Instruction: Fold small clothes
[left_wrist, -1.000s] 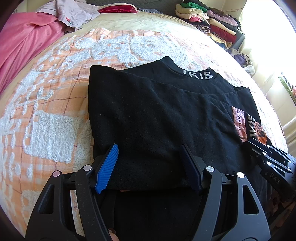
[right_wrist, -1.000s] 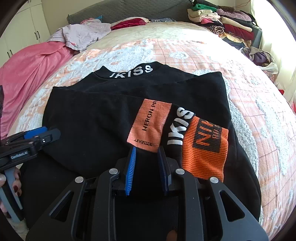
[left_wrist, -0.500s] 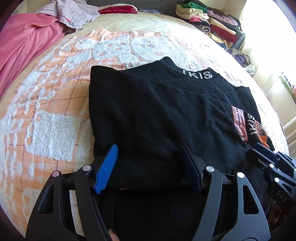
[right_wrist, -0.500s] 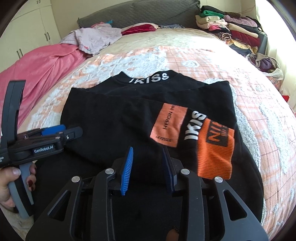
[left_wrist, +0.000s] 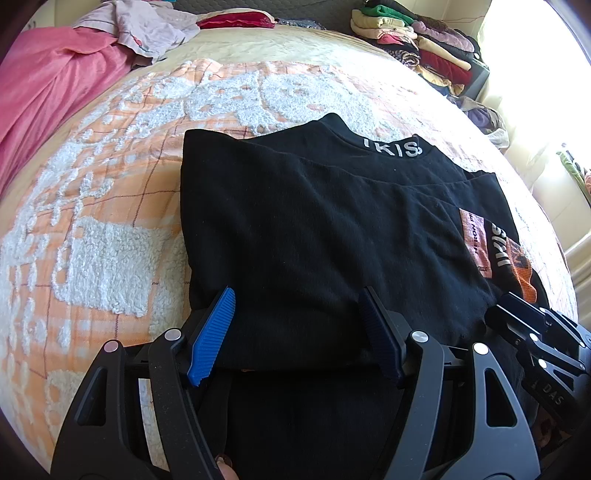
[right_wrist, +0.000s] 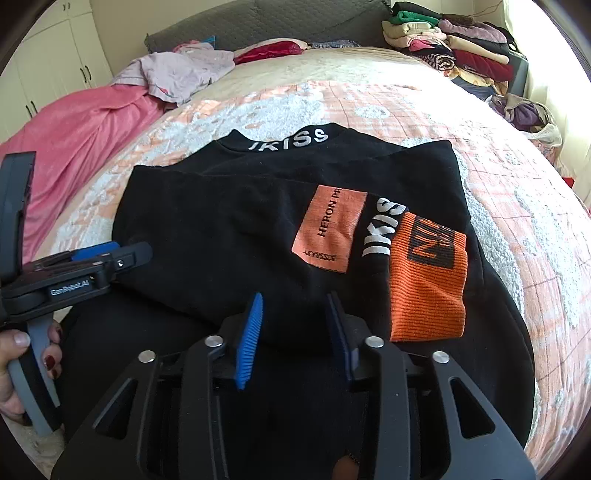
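Letting go of the folded top (right_wrist: 258, 221)
Right gripper (right_wrist: 293, 334) has just been opening, pads clear of cloth; left gripper (left_wrist: 295, 330) gapes wide, empty. Lift both straight off the near hem.

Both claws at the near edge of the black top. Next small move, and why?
Probably draw the right claw back clear: it has just been opening, and the folded black knit top with orange patches lies flat on the orange-and-white blanket. The left claw already stands wide.
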